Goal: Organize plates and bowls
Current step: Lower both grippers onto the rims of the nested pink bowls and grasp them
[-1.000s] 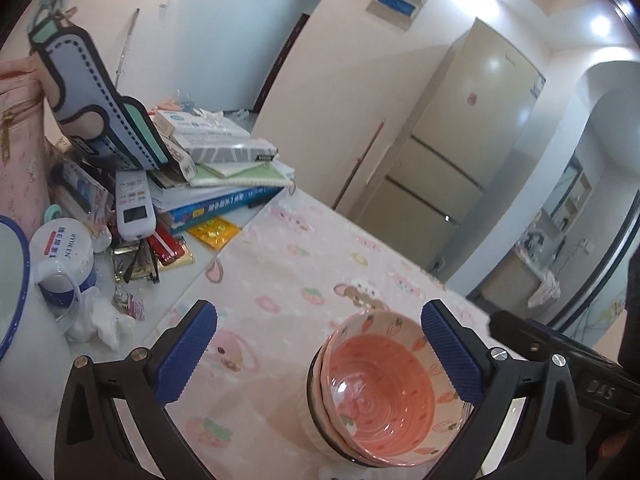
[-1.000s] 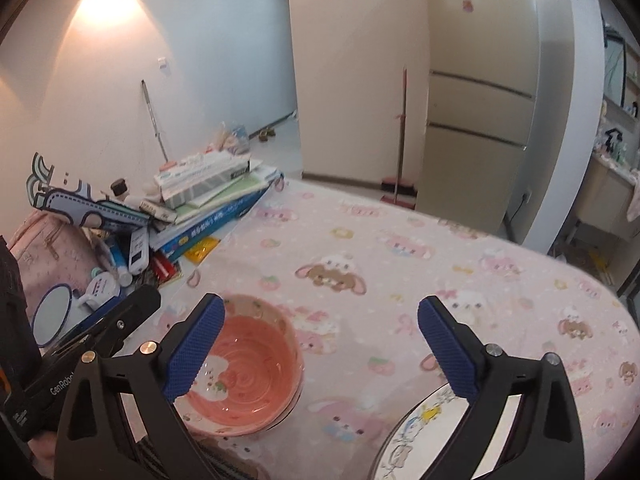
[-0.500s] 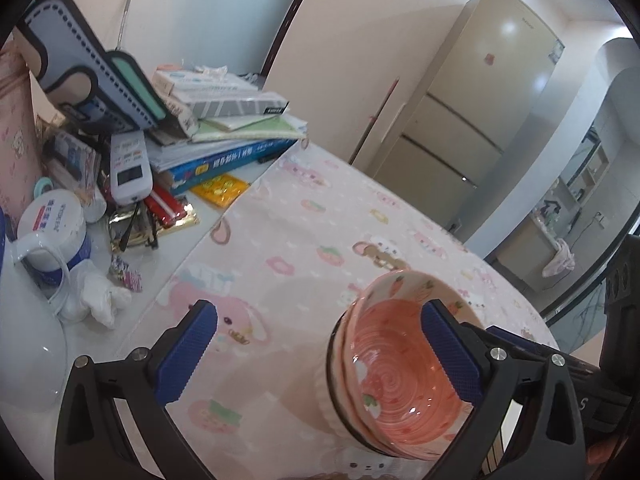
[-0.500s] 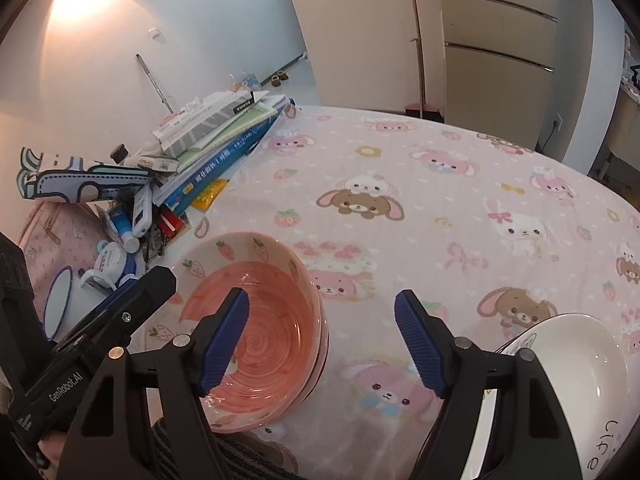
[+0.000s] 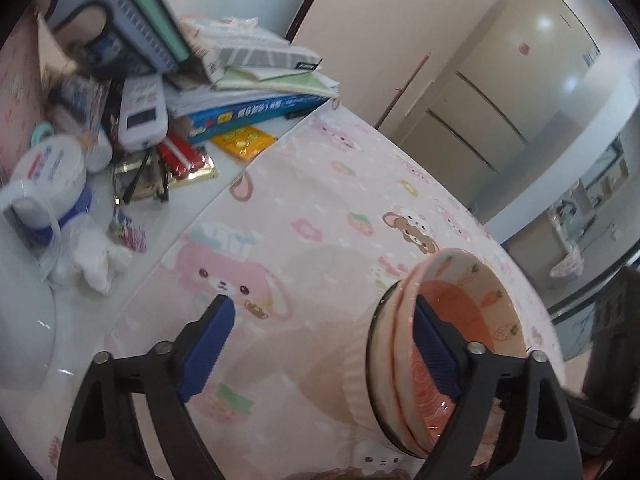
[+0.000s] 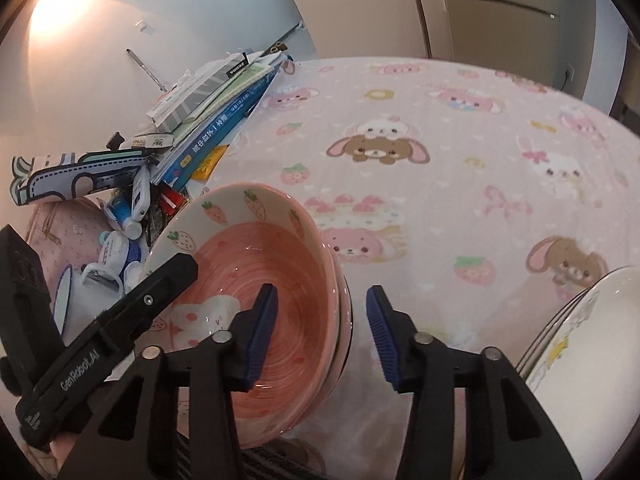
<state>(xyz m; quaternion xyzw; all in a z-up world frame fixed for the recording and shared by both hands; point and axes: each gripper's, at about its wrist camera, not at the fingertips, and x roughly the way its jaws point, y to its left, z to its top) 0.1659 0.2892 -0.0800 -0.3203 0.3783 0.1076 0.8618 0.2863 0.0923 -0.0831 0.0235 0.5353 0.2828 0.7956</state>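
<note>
A pink cartoon-print cloth covers the desk [image 6: 460, 128], with a fridge and doorway behind it. The stack of pink bowls [image 6: 256, 300] sits at lower centre-left of the right wrist view and at lower right of the left wrist view, resting on the cloth. In the right view the right tool [image 6: 322, 330] straddles the stack's right-hand rim: one blue pad hangs inside the top bowl, the other outside the wall, a gap showing on both sides, so I read it as half-closed around the rim and not yet pressing. The left tool [image 5: 320, 348] is wide; its right pad sits inside the bowl at the opposite rim, its left pad over bare cloth. I judge the right tool nearer to a grip, and the rim wall between its pads is what the pinch turns on.

A white plate [image 6: 592, 344] lies at the right edge, well apart from the bowls. Books and clutter [image 6: 208, 120] fill the upper left.

Against the earlier frames, both tools have dropped toward the stack, which fills more of each view. The right tool's jaws have just been closing with the rim between them; the left's have closed slightly.
</note>
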